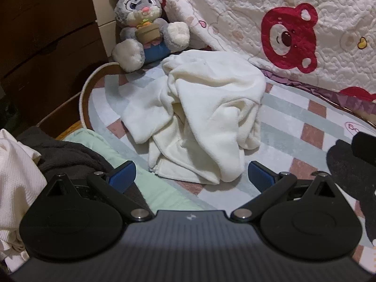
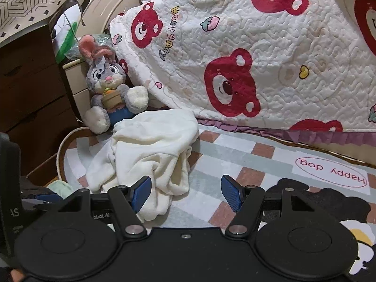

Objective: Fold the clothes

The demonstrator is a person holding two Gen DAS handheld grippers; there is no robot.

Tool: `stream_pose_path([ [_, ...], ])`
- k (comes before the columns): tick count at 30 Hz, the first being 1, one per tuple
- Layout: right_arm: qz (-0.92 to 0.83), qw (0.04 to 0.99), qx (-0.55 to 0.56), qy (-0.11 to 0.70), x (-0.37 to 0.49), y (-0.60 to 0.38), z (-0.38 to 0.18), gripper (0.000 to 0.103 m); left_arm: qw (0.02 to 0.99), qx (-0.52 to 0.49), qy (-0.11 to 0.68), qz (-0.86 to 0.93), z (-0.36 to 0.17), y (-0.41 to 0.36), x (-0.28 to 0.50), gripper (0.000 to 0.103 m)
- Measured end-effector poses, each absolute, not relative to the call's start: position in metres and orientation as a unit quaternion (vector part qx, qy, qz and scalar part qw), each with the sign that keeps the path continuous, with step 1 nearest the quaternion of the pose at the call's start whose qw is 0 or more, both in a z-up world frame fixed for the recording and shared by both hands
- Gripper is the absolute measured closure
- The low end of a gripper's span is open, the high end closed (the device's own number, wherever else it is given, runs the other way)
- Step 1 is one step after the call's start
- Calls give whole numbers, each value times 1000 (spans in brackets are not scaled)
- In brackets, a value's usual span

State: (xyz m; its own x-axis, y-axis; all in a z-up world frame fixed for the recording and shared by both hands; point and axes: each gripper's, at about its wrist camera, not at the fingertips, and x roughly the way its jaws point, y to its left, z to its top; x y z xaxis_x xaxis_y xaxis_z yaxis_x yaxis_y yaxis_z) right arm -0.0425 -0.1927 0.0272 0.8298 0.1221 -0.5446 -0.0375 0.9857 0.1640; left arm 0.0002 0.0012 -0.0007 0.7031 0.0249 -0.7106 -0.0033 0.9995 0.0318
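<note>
A crumpled cream fleece garment (image 1: 204,115) lies in a heap on the checkered rug (image 1: 293,108); it also shows in the right wrist view (image 2: 150,150). My left gripper (image 1: 191,176) is open and empty, its blue pads just short of the heap's near edge. My right gripper (image 2: 186,193) is open and empty, its left pad (image 2: 141,193) over the garment's near right corner, above the rug (image 2: 235,155).
A pile of clothes, white (image 1: 16,176), dark (image 1: 63,155) and pale green (image 1: 98,145), lies at left. A plush rabbit (image 1: 143,23) sits behind the heap. A bear-print quilt (image 2: 258,58) hangs off the bed at right. Dark drawers (image 1: 47,35) stand at left.
</note>
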Motion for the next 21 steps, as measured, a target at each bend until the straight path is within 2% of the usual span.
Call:
stream_pose_path([
  [5, 43, 952, 72, 293, -44, -191, 25, 33, 912, -4, 410, 2, -4, 3, 7, 0],
  [21, 48, 947, 65, 310, -46, -189, 14, 32, 914, -34, 404, -11, -4, 20, 4, 0],
])
